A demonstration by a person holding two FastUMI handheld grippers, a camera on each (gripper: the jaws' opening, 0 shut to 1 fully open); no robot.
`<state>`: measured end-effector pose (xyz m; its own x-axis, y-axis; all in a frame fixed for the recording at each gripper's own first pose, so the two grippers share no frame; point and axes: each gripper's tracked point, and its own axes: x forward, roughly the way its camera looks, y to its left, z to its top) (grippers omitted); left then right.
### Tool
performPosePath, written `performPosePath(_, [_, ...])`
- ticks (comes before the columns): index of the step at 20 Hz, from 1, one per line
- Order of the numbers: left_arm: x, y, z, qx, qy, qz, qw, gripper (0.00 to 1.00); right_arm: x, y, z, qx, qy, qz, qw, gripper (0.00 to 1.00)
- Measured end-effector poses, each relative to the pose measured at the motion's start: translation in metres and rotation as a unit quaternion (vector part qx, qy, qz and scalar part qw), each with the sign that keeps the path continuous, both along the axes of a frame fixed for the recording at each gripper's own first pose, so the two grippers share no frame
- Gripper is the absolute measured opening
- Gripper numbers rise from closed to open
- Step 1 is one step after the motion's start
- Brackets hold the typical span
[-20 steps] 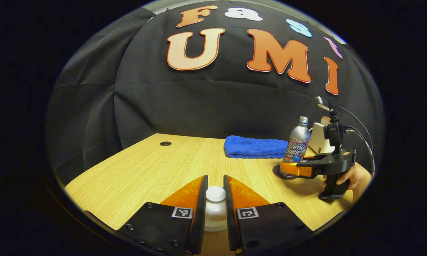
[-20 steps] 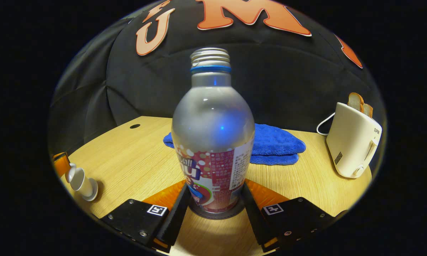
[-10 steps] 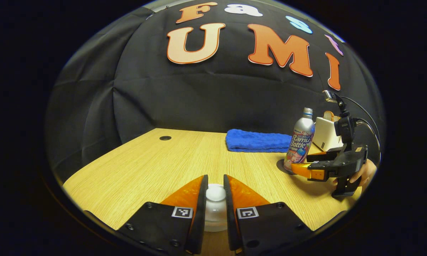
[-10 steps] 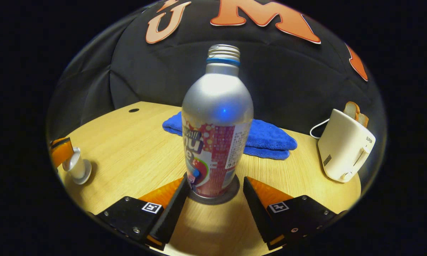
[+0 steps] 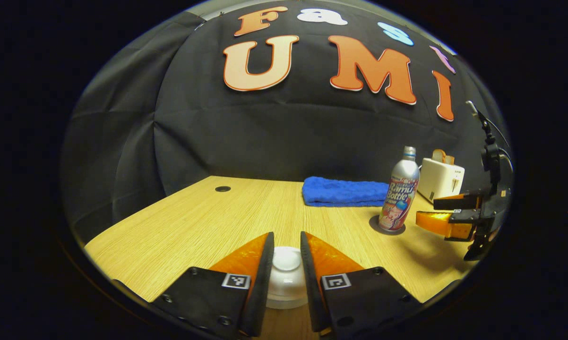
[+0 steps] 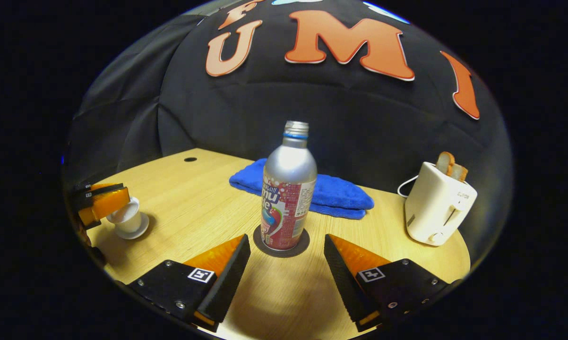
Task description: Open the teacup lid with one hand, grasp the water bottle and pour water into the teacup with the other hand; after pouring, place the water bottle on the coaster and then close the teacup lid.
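Much of the wooden bench [image 6: 185,212] lies bare between the blue towel [image 6: 340,196], white toaster [image 6: 437,203] and water bottle [image 6: 288,189], upright on its coaster [image 6: 260,243]. Right tongs [image 6: 286,264] gape, short of it; left tongs [image 5: 285,264] flank the teacup lid [image 5: 286,259], contact unclear.

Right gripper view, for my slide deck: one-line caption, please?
Open right gripper faces upright water bottle on its coaster.

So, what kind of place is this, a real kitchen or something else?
Probably a staged recording booth, not a real kitchen: black cloth hangs as the wall behind a light wooden table, and the white toaster, blue towel and water bottle look set out as props.
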<state>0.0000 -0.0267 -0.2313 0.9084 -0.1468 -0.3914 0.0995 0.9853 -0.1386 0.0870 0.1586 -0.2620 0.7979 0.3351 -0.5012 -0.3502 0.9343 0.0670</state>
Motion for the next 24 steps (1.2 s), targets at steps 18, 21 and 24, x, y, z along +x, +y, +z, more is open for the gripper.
performPosePath(18, [0.0,-0.026,0.139,0.005,-0.15,0.002,0.989,0.96,-0.045,-0.075,0.136,0.022,-0.182,-0.089,0.979,0.95])
performPosePath(21, [0.0,-0.023,0.149,0.005,-0.156,0.01,0.988,0.95,-0.05,-0.083,0.144,0.027,-0.191,-0.102,0.976,0.95])
performPosePath(24, [-0.001,-0.023,0.157,0.002,-0.161,0.011,0.987,0.99,-0.051,-0.088,0.152,0.026,-0.197,-0.105,0.974,0.95])
